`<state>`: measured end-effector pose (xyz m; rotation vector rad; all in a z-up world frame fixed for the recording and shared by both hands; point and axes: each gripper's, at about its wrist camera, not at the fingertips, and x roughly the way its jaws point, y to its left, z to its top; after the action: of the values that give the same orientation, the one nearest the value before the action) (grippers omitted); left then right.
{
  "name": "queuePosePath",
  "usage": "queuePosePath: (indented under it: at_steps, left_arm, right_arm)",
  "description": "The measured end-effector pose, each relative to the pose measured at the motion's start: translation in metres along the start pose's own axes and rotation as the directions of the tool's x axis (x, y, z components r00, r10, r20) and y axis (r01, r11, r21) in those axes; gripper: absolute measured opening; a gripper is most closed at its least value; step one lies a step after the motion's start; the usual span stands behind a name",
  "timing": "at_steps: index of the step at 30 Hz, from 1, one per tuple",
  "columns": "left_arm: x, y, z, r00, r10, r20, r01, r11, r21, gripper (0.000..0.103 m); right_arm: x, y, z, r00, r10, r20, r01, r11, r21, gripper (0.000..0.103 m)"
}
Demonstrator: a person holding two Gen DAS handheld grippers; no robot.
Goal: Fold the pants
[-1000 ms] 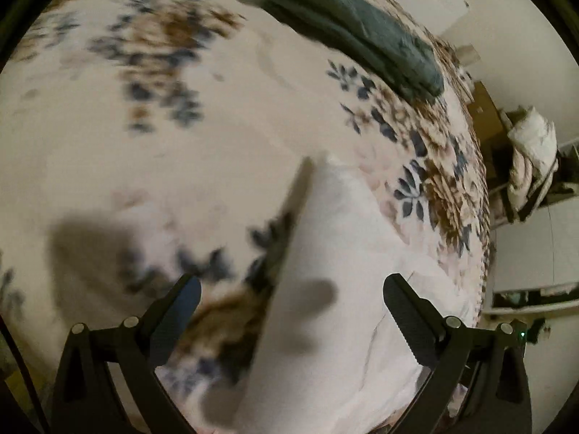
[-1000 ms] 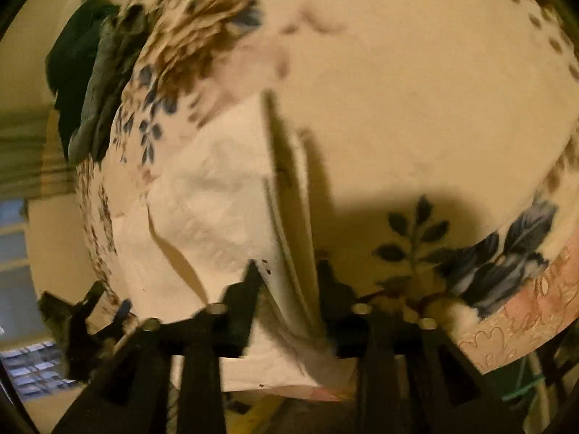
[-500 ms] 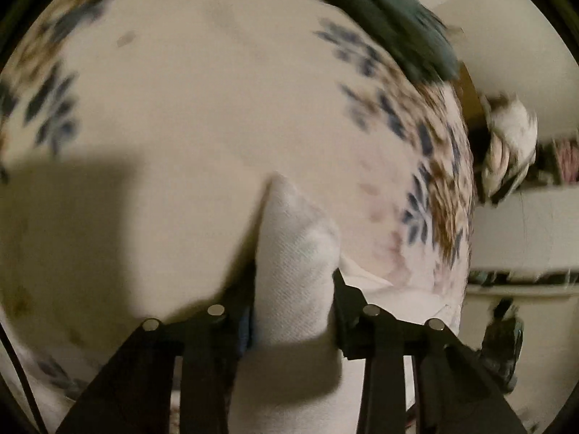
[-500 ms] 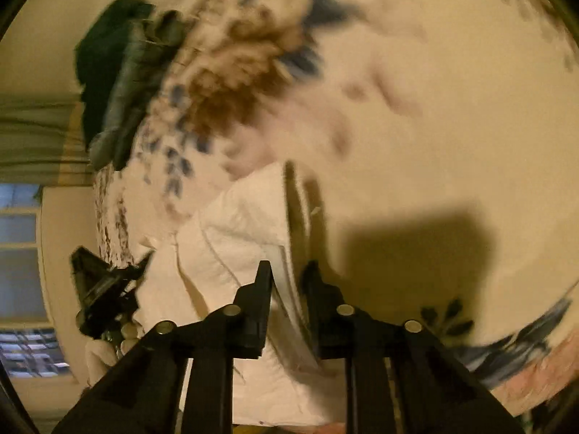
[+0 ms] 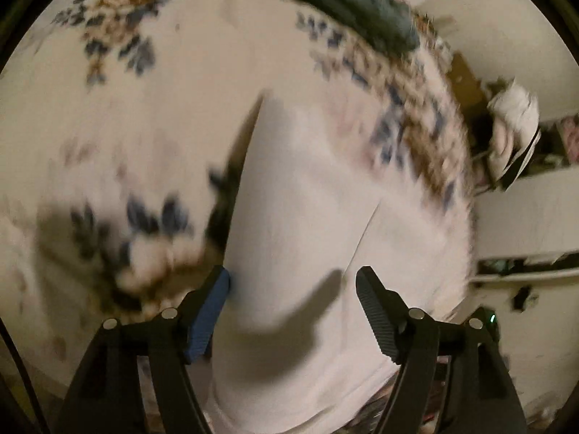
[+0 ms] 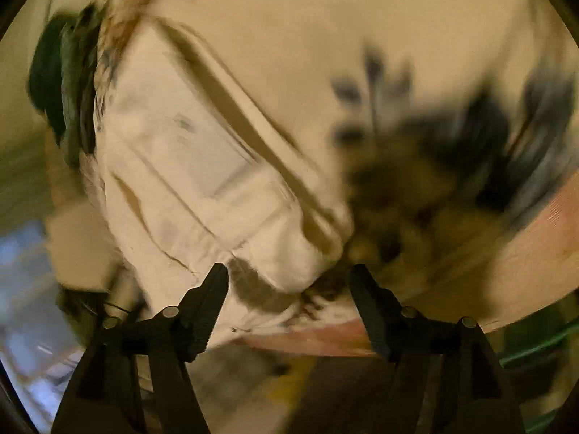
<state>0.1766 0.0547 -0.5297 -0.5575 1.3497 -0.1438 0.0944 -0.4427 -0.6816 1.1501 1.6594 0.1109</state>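
Observation:
The white pants (image 5: 304, 217) lie folded on the floral bedspread (image 5: 163, 108), filling the lower middle of the left wrist view. My left gripper (image 5: 293, 285) is open just above their near part, holding nothing. In the right wrist view the folded pants (image 6: 202, 181) lie at left and centre, a pocket and seams showing. My right gripper (image 6: 287, 282) is open over their near corner, empty. Both views are motion-blurred.
A dark green folded garment (image 5: 347, 3) lies at the far edge of the bed; it also shows in the right wrist view (image 6: 61, 90). Beyond the bed's right edge are white furniture (image 5: 524, 217) and a bundle of cloth (image 5: 510, 126).
Both grippers were shut on the white pants half a second ago. Both have opened and let go, and the pants now lie flat on the bed. Both grippers have drawn back a little.

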Motion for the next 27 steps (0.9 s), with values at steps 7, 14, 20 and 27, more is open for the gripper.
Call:
queuePosePath:
  at_steps: [7, 14, 20, 27]
  left_arm:
    - [0.02, 0.014, -0.017, 0.999, 0.05, -0.002, -0.05, 0.999, 0.023, 0.079]
    - [0.01, 0.004, -0.009, 0.998, 0.055, -0.033, -0.055, 0.998, 0.018, 0.077]
    - [-0.014, -0.014, 0.039, 0.994, -0.106, 0.028, 0.105, 0.994, 0.035, 0.092]
    - [0.047, -0.009, 0.106, 0.995, -0.093, 0.027, 0.092, 0.996, 0.02, 0.054]
  right_arm:
    - [-0.039, 0.015, -0.05, 0.973, -0.04, 0.227, 0.06, 0.995, -0.079, 0.017]
    - [-0.007, 0.005, -0.037, 0.973, -0.231, -0.006, 0.229, 0.967, -0.108, 0.024]
    - [-0.071, 0.06, -0.026, 0.963, -0.144, 0.227, 0.204, 0.942, -0.268, 0.078]
    - [-0.027, 0.081, 0.064, 0.985, 0.012, 0.173, 0.036, 0.962, -0.27, 0.078]
